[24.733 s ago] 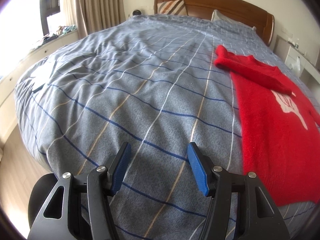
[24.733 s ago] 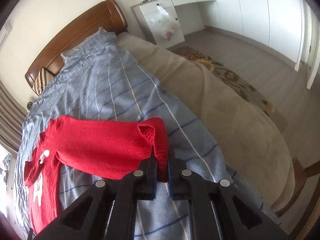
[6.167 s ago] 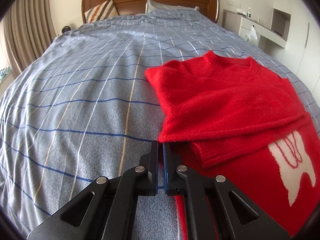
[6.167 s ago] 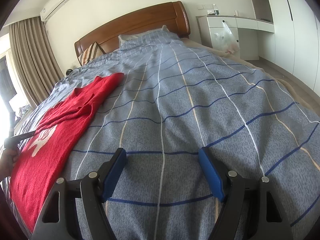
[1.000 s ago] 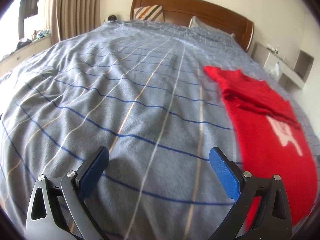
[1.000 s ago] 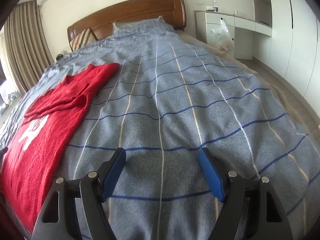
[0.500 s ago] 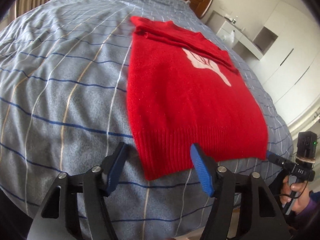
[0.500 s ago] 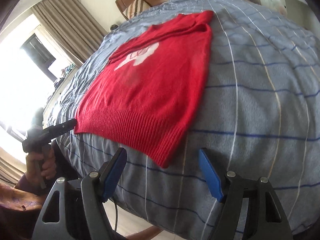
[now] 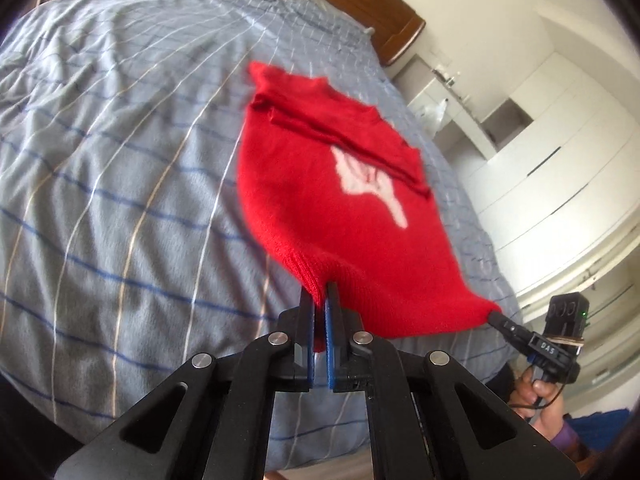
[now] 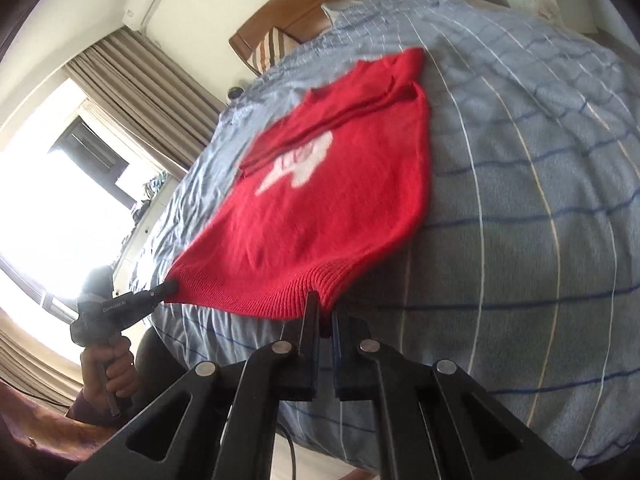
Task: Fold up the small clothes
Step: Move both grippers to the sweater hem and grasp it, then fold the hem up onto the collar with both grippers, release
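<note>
A red knit sweater [image 9: 328,200] with a white motif lies on the blue checked bed, sleeves folded across its chest. It also shows in the right wrist view [image 10: 320,200]. My left gripper [image 9: 319,304] is shut on the left corner of the ribbed hem and lifts it off the bed. My right gripper [image 10: 326,308] is shut on the right hem corner and lifts it too. Each gripper shows in the other's view: the right gripper [image 9: 496,314] and the left gripper [image 10: 170,288], both pinching the hem.
The bed's duvet [image 9: 100,160] fills most of both views, with a wooden headboard [image 9: 360,4] and pillows at the far end. White wardrobes [image 9: 560,140] and a white bedside cabinet stand to the right. A curtained window [image 10: 80,160] is to the left.
Both grippers were open just short of the hem half a second ago. They have now closed on the two hem corners and raised the hem off the bed.
</note>
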